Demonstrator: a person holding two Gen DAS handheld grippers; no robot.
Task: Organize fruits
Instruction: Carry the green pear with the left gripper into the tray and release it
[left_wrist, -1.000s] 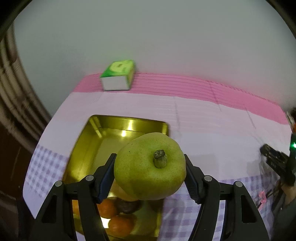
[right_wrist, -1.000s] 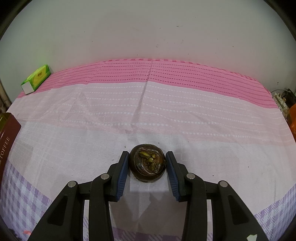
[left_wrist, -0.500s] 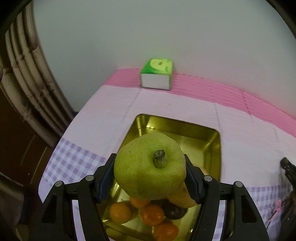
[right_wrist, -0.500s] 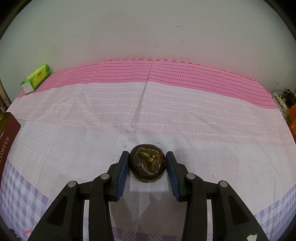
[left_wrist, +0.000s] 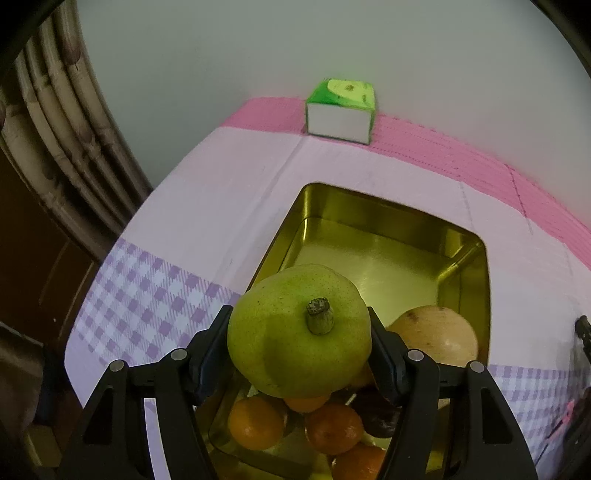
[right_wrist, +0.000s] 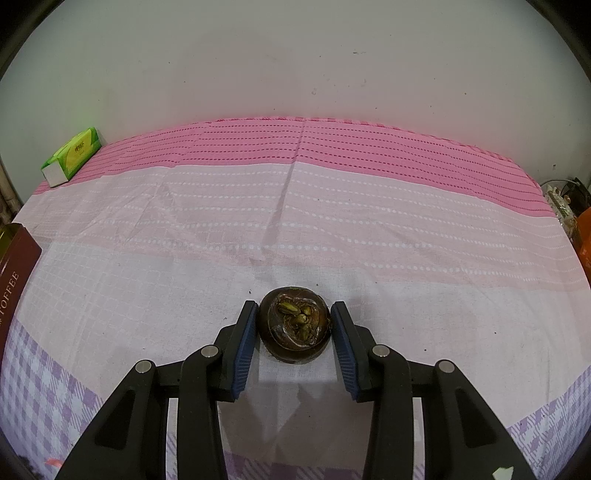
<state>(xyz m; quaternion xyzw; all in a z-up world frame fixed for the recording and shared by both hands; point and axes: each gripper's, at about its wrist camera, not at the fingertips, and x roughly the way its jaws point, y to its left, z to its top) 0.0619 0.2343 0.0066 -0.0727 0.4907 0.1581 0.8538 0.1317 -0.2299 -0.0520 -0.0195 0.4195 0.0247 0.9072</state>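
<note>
My left gripper (left_wrist: 299, 319) is shut on a green pear (left_wrist: 291, 343), stem towards the camera, held above the near half of a gold tin (left_wrist: 388, 208). Inside the tin, below the pear, lie several oranges (left_wrist: 255, 424), a tan pear (left_wrist: 439, 334) and a dark fruit (left_wrist: 376, 411). The tin's far half shows bare gold bottom. In the right wrist view my right gripper (right_wrist: 294, 315) is shut on a dark brown mangosteen (right_wrist: 293, 330) that rests on the white part of the tablecloth, calyx up.
A green tissue pack (left_wrist: 341, 110) lies on the pink strip by the wall, also visible as the tissue pack (right_wrist: 72, 155) at far left. The tin's brown side (right_wrist: 14, 273) reads TOFFEE. The table edge and a brown curtain (left_wrist: 66, 122) lie left. Clutter (right_wrist: 569, 206) sits at the far right.
The left gripper has carried the green pear across and lower over the tin; more of the tin's fruit shows beneath it. The right gripper and mangosteen have not moved.
</note>
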